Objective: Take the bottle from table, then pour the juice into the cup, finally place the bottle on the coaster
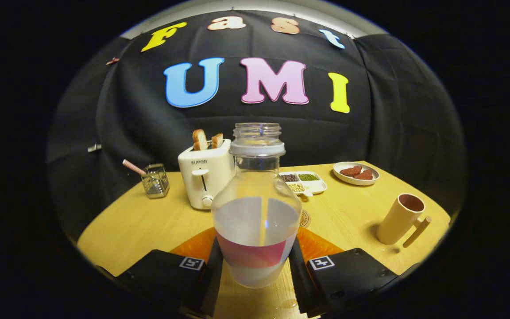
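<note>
- The wooden table (148, 221) carries everything in sight
- The gripper (255, 270) is clamped on the bottle (257, 208), a finger pressed to each side of its lower body
- That clear bottle stands upright, cap off, roughly half full of pale juice
- A white toaster (205, 177) with two bread slices stands beyond, left
- The tan cup (402, 218) stands ahead and right, well apart
- A divided tray (312, 184) and a plate (356, 173) sit behind
- The coaster (304, 218) peeks out just behind the bottle
</note>
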